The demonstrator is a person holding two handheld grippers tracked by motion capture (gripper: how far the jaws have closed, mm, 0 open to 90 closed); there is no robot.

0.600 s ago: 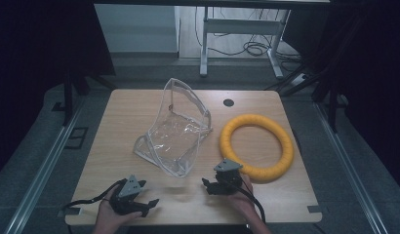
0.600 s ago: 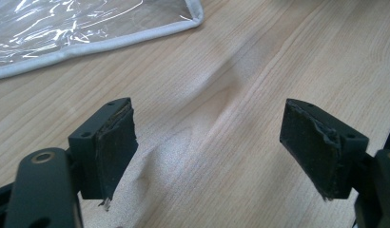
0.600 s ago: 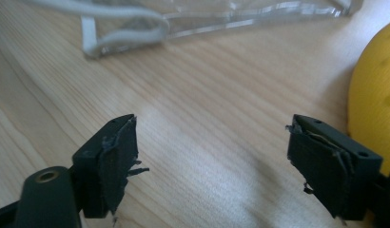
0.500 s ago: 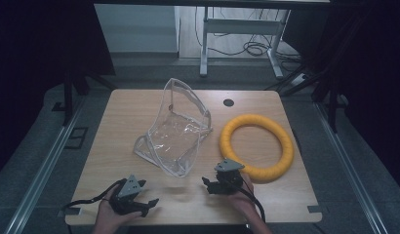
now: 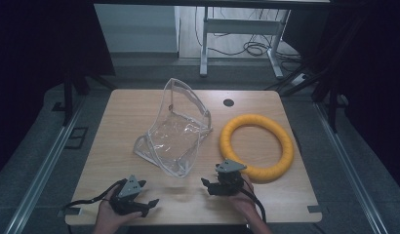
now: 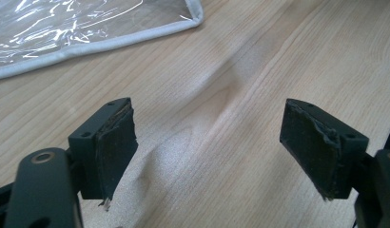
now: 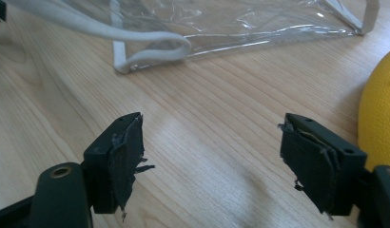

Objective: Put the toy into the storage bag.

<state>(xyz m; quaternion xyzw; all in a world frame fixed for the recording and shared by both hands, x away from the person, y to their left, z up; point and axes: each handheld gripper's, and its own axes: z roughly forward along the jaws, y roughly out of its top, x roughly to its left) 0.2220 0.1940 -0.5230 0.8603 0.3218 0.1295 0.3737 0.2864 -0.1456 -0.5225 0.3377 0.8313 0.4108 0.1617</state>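
So there's one clear plastic pouch (image 5: 174, 131) with a pale grey trim, sitting roughly mid-table, its back flap propped up and its flat part spread toward the near edge. Just to the right of the pouch, not quite touching as far as I can tell, lies one yellow foam ring (image 5: 257, 145), flat on the wood. Closer to the person than the pouch there are two grippers: the left gripper (image 5: 150, 202) near the front edge, left of the pouch's near corner, and the right gripper (image 5: 205, 183) just in front of the pouch and right beside the ring's near rim. Both have their jaws spread wide with nothing between them; in the left gripper view it's bare wood under the gap with the pouch's trimmed edge (image 6: 88, 40) farther off, and in the right gripper view the pouch's looped trim (image 7: 150, 47) is ahead and a bit of the ring (image 7: 381, 118) sits at the side. One light wooden table (image 5: 125, 112), with one small dark round hole (image 5: 229, 102) behind the pouch. Beyond that, grey floor, a white desk frame (image 5: 237, 29) with cables, dark curtains on both sides.
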